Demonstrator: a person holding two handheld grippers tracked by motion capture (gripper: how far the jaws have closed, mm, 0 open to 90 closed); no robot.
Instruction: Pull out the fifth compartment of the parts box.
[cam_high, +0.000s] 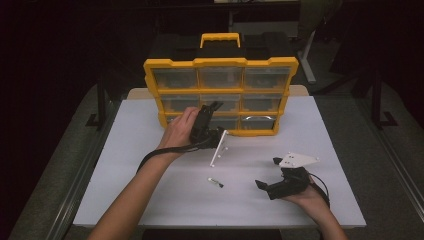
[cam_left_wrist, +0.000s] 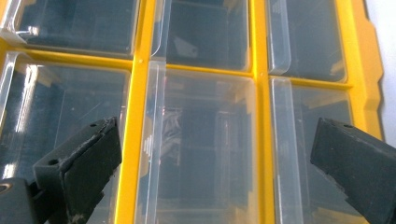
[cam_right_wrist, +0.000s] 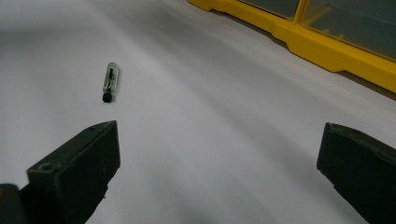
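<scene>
- Your right hand-held gripper (cam_high: 266, 173) rests wide open on the bench (cam_high: 150, 165), aimed toward the small glass vial (cam_high: 215, 182).
- Left hand-held gripper (cam_high: 214, 106), wide too, faces the yellow drawer organizer (cam_high: 220, 62), ready for a drawer.

left gripper (cam_high: 216, 105) at organizer (cam_high: 220, 95), right gripper (cam_high: 267, 172) low

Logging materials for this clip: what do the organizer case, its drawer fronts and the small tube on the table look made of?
Organizer case: yellow moulded plastic, matte, with rounded ribs. Drawer fronts: clear glossy plastic, showing glare and see-through contents. Small tube: clear, probably glass or plastic, with a black end cap; too small to tell which.
</scene>
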